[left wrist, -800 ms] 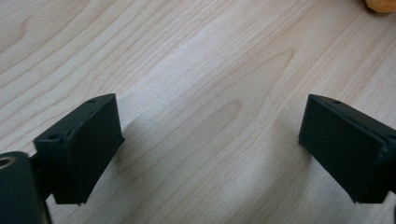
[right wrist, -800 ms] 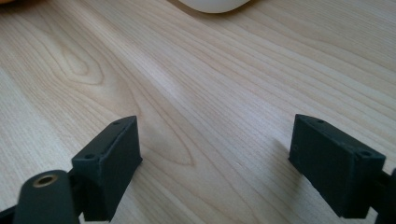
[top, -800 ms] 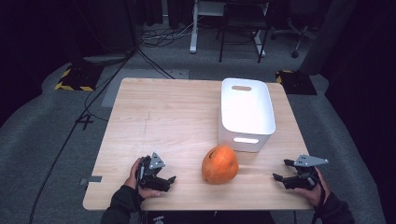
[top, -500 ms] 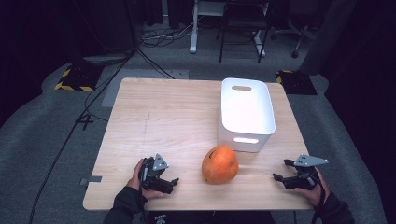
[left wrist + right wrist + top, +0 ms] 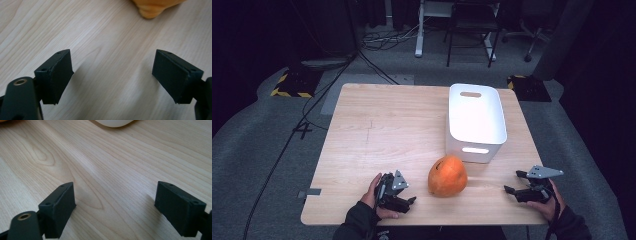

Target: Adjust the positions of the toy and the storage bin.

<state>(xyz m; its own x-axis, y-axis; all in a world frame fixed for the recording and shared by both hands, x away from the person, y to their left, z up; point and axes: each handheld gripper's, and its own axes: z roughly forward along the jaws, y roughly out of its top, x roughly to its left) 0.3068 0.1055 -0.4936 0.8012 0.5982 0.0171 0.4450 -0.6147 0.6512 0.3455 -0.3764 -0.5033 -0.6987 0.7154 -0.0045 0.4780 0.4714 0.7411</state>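
High view: one wooden worktop (image 5: 377, 135) carries one white bin (image 5: 475, 120), its inside hard to read, and one orange pumpkin (image 5: 447, 175) just in front of the bin, between two grippers. The left gripper (image 5: 408, 201) sits near the pumpkin, fingers (image 5: 56, 75) released, nothing between them; its view cuts the pumpkin at the top edge. The right gripper (image 5: 513, 183), well apart, is likewise released.

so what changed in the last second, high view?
The left gripper edged along the near edge toward the pumpkin, jaws open and apart from it, nothing taken hold of. The right gripper kept its place, open and empty. The pumpkin and the white bin stayed where they were on the table.
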